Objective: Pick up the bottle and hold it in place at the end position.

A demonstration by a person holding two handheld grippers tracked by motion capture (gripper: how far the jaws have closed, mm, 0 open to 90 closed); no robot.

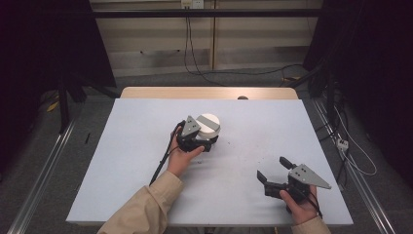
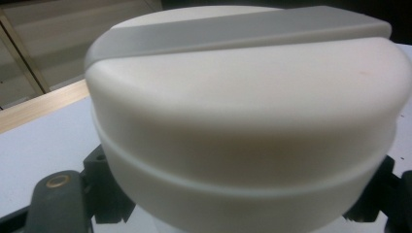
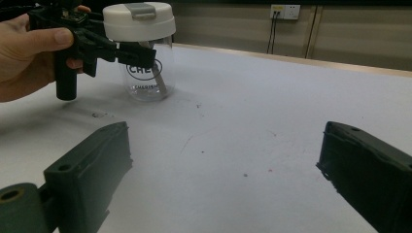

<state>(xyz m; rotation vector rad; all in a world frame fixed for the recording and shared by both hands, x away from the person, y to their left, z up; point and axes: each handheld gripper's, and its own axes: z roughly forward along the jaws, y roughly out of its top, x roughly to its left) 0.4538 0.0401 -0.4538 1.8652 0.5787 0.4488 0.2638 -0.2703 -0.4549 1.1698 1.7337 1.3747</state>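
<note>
A clear plastic cup [image 1: 208, 126] with a white lid and a grey flip tab stands on the white table near its middle. My left gripper [image 1: 208, 139] is shut on the cup just under the lid, held by a hand from the left. In the left gripper view the lid [image 2: 248, 97] looms close, with a black finger [image 2: 104, 187] at each side below it. The right gripper view shows the cup [image 3: 145, 80] with black lettering and the left gripper [image 3: 131, 56] clamped across it. My right gripper [image 1: 271, 168] rests near the front right, open, with only bare table between its fingers [image 3: 92, 170].
The white table sheet [image 1: 146, 161] has a wooden strip [image 1: 209, 92] along its far edge, with a small dark object [image 1: 242, 98] on it. A black cable [image 1: 163, 163] trails from the left gripper toward the front. Cables lie on the floor beyond.
</note>
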